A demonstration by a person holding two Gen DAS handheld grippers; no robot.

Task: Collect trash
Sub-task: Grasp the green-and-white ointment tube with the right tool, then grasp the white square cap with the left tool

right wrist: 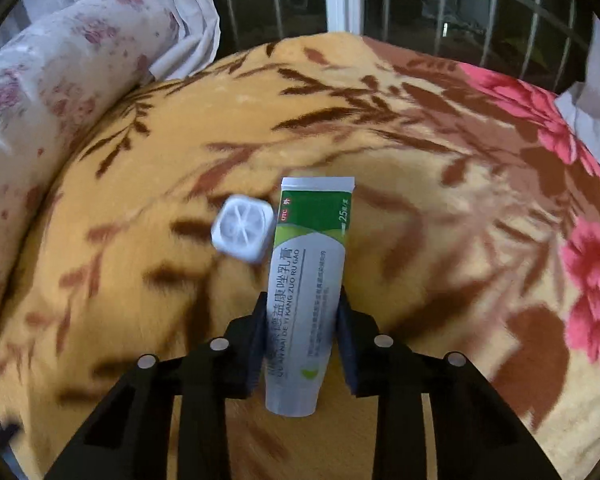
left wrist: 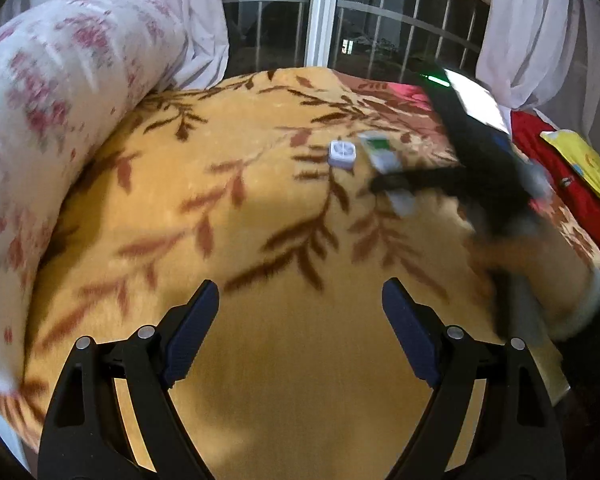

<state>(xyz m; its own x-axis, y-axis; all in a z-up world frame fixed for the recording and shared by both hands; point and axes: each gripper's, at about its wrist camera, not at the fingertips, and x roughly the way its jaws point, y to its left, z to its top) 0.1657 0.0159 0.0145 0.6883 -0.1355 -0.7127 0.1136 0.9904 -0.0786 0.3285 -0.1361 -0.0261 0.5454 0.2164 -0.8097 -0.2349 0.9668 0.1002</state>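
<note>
1. Right gripper (right wrist: 302,332) fingers are clamping a white-and-green ointment tube (right wrist: 306,280), lifted over the orange leaf-print blanket (right wrist: 180,320).
2. Small white square plastic cap (right wrist: 242,233) is lying on the blanket just left of the tube.
3. Left gripper (left wrist: 300,320) is hovering, fingers spread wide, gripping nothing.

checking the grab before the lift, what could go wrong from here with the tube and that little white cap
1. The right gripper pinches the tube near its lower half; the long upper end could swing or slip out during the lift.
2. The cap lies right beside the tube on the soft blanket, so it may get knocked and roll away.
3. The left gripper is open and empty, so the cap could be forgotten.
</note>
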